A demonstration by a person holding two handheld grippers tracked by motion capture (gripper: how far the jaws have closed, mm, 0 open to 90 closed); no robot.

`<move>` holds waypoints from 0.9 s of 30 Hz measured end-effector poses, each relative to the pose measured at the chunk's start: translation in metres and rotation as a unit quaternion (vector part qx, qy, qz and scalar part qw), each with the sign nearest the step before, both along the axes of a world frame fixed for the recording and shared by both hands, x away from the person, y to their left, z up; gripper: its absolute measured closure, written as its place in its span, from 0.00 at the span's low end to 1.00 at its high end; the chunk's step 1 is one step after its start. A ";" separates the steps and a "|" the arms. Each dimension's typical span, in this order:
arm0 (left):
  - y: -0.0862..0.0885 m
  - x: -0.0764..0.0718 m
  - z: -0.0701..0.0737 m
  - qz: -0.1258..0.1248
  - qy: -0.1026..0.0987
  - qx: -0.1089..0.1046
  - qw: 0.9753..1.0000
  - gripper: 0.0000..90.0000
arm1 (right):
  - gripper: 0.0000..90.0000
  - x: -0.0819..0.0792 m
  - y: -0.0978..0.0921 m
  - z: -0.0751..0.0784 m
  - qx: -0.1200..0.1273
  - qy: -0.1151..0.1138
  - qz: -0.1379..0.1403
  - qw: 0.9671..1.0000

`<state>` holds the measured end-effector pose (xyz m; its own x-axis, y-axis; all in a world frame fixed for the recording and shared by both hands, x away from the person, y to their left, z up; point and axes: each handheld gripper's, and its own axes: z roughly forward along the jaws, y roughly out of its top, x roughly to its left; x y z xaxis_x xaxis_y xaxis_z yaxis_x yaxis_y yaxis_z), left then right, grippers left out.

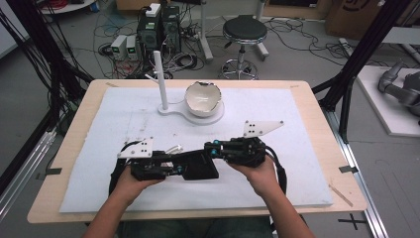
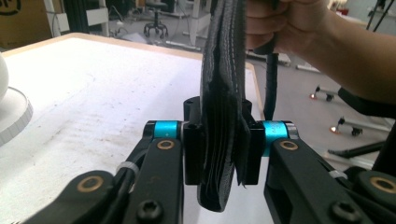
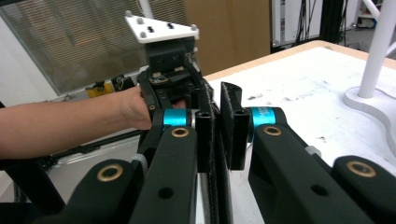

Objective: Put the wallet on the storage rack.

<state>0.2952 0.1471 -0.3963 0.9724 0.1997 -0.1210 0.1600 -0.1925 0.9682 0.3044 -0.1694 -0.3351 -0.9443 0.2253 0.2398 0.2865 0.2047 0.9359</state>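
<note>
- Black, stitched and folded flat, a wallet [image 1: 200, 166] hangs between my two grippers above the white mat [image 1: 124, 119], well short of the white bowl [image 1: 203, 98] and nearer to me than it.
- My left gripper [image 2: 223, 154] is pinched on one end of the wallet; in the left gripper view the layered edge stands on end between its jaws, pressed from both sides.
- My right gripper [image 3: 220, 135] stands at the wallet's other end. In the right gripper view one jaw lies against the wallet's edge, while the other jaw stands off with a narrow gap, so it is slightly spread rather than clamped.
- My left hand [image 1: 133, 178] and right hand [image 1: 255, 171] hold the grippers side by side, on my side of the bowl.
- The bowl sits on a white stand [image 1: 171, 109] whose upright post [image 1: 159, 79] rises just beside it, at the far part of the desk [image 1: 64, 148].
</note>
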 end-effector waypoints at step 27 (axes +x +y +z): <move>0.014 -0.006 0.015 -0.004 -0.036 -0.015 0.999 0.86 | 0.78 0.011 0.017 -0.037 -0.064 0.028 0.058 0.996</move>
